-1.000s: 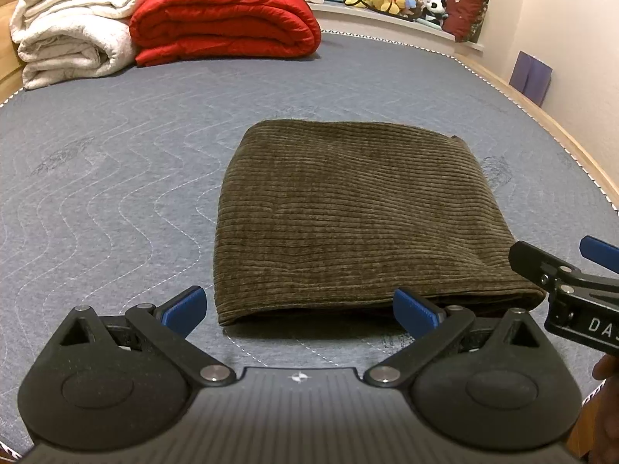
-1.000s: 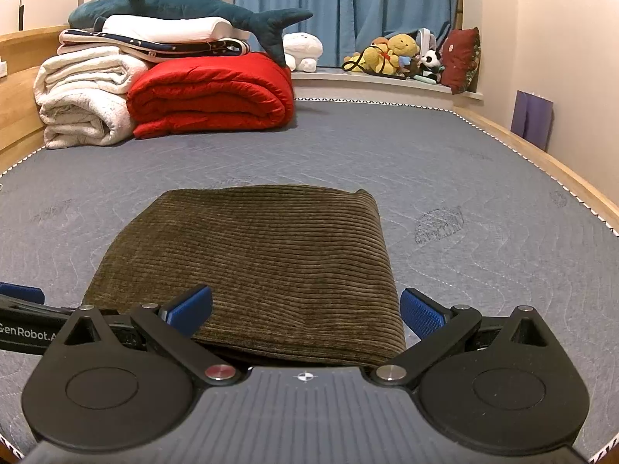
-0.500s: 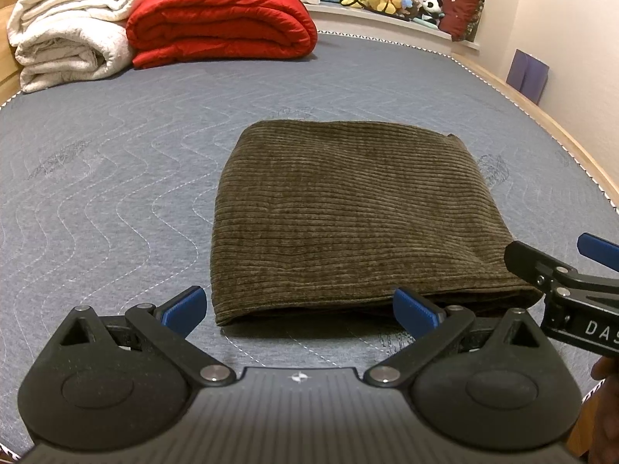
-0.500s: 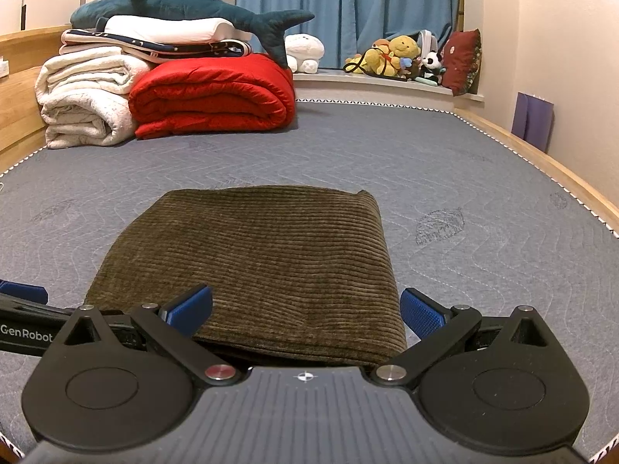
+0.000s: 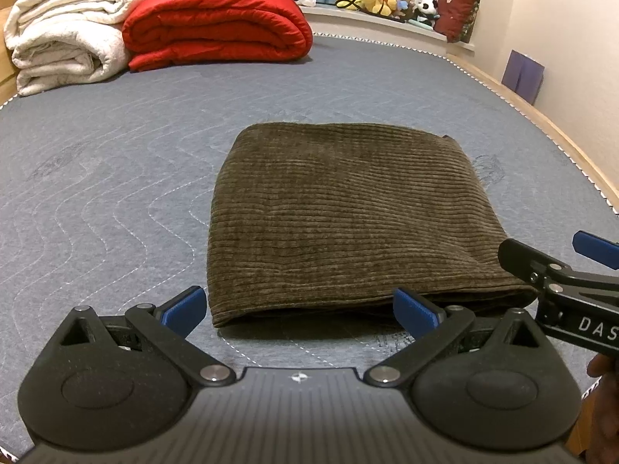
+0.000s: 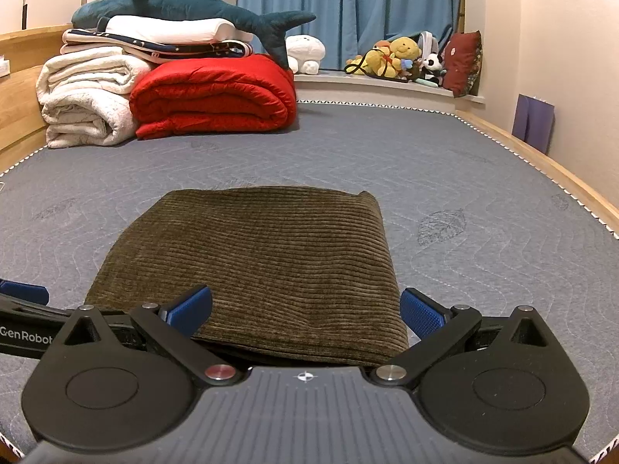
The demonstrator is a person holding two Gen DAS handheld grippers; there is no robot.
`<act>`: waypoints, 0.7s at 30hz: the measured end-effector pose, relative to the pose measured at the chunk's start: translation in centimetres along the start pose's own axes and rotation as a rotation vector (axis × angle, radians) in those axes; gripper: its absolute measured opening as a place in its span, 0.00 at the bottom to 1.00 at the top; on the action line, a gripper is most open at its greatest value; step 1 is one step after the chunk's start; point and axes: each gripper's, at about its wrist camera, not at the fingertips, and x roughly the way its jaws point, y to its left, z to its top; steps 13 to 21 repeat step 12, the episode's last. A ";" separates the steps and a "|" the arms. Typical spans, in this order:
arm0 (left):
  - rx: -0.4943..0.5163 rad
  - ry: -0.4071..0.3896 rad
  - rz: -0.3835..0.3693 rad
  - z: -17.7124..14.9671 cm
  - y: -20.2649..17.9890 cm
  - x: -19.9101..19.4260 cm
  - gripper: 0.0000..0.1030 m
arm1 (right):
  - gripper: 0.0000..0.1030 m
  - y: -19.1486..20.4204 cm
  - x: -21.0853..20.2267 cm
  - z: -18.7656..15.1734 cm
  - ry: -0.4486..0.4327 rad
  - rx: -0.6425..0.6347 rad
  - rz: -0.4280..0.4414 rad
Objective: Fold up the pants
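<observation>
- Pants: one pair, olive-brown corduroy, folded into a flat rectangle, lying on the grey quilted mattress near its middle.
- Left gripper: spread wide, holding nothing. It sits just short of the pants' near edge; the left blue pad is just off the near-left corner, the right pad in front of the near edge.
- Right gripper: also spread wide, empty. The near-right corner of the pants lies between its pads; whether a pad touches the cloth can't be told from this angle.
- Both grippers sit side by side at the same near edge, right one partly visible in the left wrist view.
- Counts: 2 grippers, 1 pants, 1 red duvet and 1 white blanket roll at the far end, 1 plush shark on top; approx. a handful of small soft toys on the sill.
</observation>
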 end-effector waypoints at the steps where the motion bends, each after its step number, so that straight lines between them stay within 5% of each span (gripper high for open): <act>1: 0.003 -0.005 0.001 0.0 0.0 -0.1 1.00 | 0.99 0.0 0.0 0.0 -0.001 0.002 -0.001; 21: 0.011 -0.012 -0.003 0.1 0.1 -0.1 1.00 | 0.99 0.0 -0.2 0.0 -0.002 0.007 0.005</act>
